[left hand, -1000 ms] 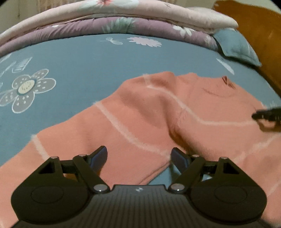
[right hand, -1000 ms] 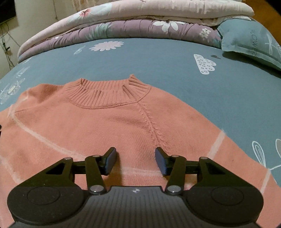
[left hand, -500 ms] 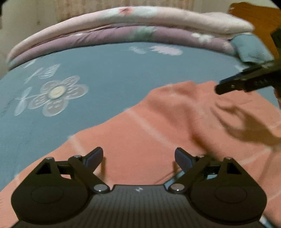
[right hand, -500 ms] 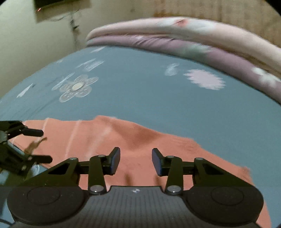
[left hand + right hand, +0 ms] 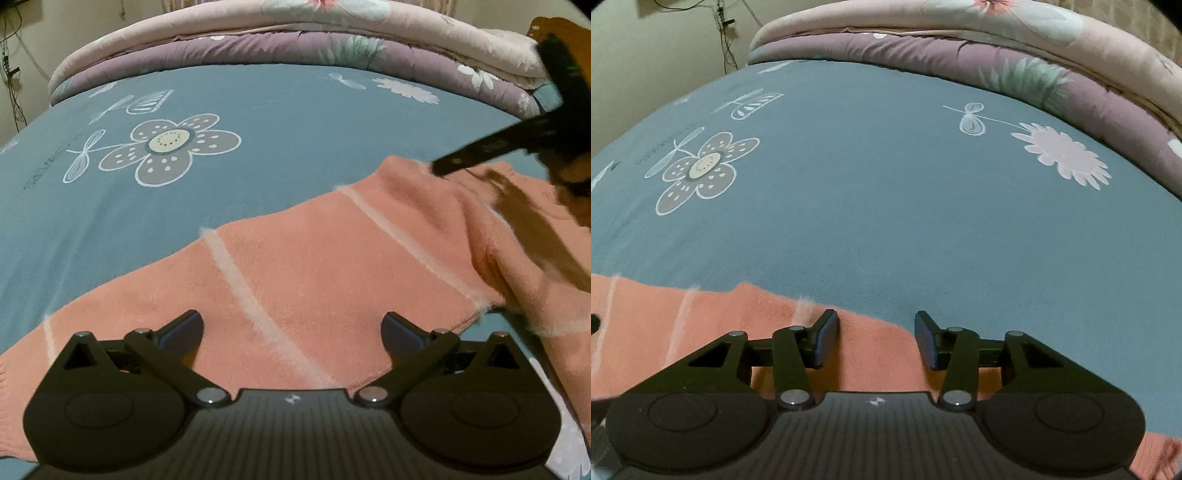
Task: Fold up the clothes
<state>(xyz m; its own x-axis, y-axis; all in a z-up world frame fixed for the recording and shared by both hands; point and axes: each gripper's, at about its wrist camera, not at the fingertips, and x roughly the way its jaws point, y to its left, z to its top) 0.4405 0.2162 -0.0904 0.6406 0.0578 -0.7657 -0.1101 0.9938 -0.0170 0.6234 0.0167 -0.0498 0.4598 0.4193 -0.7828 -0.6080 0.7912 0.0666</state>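
Both claws stand wide with nothing between their fingers. My left claw [image 5: 291, 328] hovers low over the sleeve [image 5: 295, 266] of the pink sweater [image 5: 369, 251], its fingers spread on either side of a pale stripe that runs across the knit. The sweater lies flat on the bed sheet [image 5: 258, 110], a blue one printed with white-outlined flowers; the sleeve stretches toward my left and the body lies off to the right, where a crease runs down from the shoulder. My right claw [image 5: 875, 339] is parted too, and sits above the far edge of the sweater [image 5: 864, 354], with the open blue sheet [image 5: 886, 203] just beyond its tips. In the left view I see my right claw [image 5: 480, 153] reaching in from the upper right, its dark finger close over the shoulder of the sweater; whether it touches the knit I cannot tell. It throws a dark shadow on the knit below it. At the head of the bed lie folded quilts [image 5: 295, 40], a pale pink one on top of a purple one.
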